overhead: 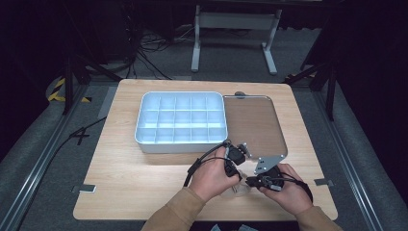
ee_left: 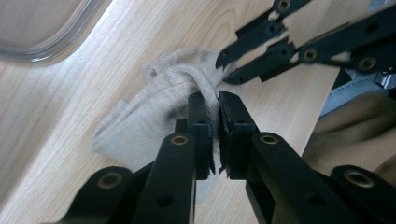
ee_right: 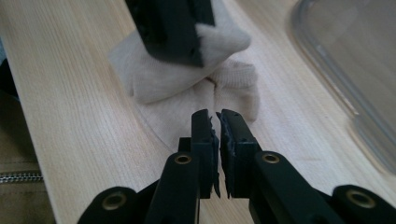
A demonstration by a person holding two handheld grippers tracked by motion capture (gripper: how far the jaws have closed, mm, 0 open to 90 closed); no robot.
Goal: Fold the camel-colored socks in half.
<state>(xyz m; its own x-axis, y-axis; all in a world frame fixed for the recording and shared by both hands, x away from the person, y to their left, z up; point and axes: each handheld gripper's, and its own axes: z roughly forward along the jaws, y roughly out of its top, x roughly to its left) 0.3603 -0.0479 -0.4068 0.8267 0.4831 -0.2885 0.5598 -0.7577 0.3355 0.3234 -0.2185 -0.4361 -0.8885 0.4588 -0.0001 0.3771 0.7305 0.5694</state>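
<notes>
One beige sock (ee_left: 154,112), bunched on wooden table (overhead: 144,178), near edge, roughly six o'clock from clear lid (overhead: 252,125); partly hidden between hands in high view.
Left gripper (ee_left: 218,100): jaws pressed on a raised fold of sock, cloth pinched between pads; likely held so as to lift or anchor the fabric for folding.
Right gripper (ee_right: 218,116): jaws pressed together, nothing visible between them; tips at sock's flat near edge, whether touching cannot be told. Seen in left gripper view at about one o'clock of the pinch, close by.
One white compartment tray (overhead: 144,103), cells bare, at about eleven o'clock from hands; probable destination for the sock, by judgement.
Clear lid lying flat just beside tray, at its three o'clock, leaving cells accessible.
</notes>
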